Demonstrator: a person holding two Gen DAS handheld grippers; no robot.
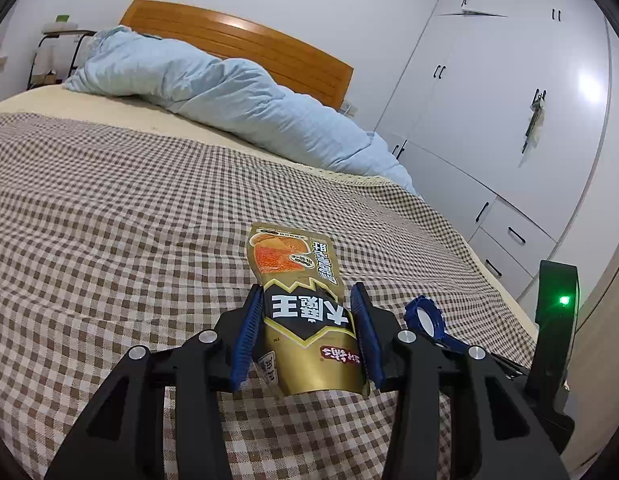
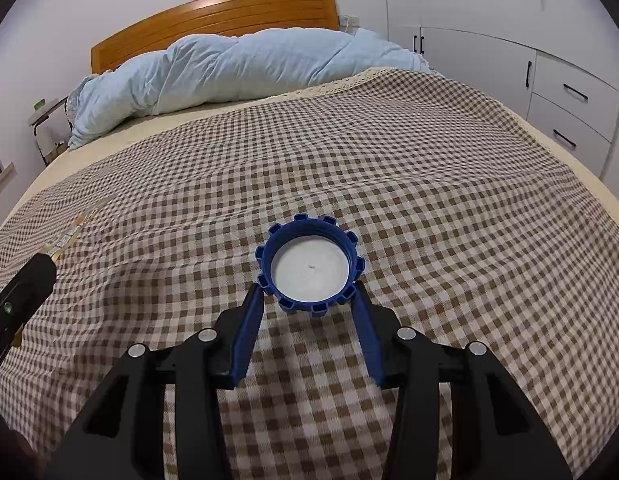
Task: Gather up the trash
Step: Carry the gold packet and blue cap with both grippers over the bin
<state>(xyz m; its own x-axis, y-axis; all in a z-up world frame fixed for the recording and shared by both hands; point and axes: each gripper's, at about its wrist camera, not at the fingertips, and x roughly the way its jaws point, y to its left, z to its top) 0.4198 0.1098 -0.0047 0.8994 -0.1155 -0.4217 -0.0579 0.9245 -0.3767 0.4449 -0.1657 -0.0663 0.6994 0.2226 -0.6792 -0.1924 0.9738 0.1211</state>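
Two pieces of trash are in hand above the checked bedspread (image 2: 449, 168). The left tongs (image 1: 307, 332) are clamped across the middle of a gold snack packet (image 1: 305, 300), which sticks out toward the far side and looks clear of the cloth at its near end. The right tongs (image 2: 309, 300) have their tips pressed on the two sides of a blue bottle cap (image 2: 310, 266), open side up, white liner showing; whether the cap rests on the bed or is just off it is hard to tell.

By the look of it, the packet is light, thin and glossy, so it bends and may slide between the pads; a hold across the flat middle, as now, seems safer than one at a floppy end. The cap is small, stiff and light, and its notched rim gives the pads something to bite on, but only the tips hold it, so a jolt could flick it out.

From the left camera the cap (image 1: 423, 316) shows just to the right of the left tongs, so the two tools are near each other and should move apart with care. Open bedspread lies on the far side up to the blue quilt (image 2: 237, 68) by the headboard (image 2: 229, 12); the bed's right edge falls away toward the white wardrobe (image 1: 509, 120)
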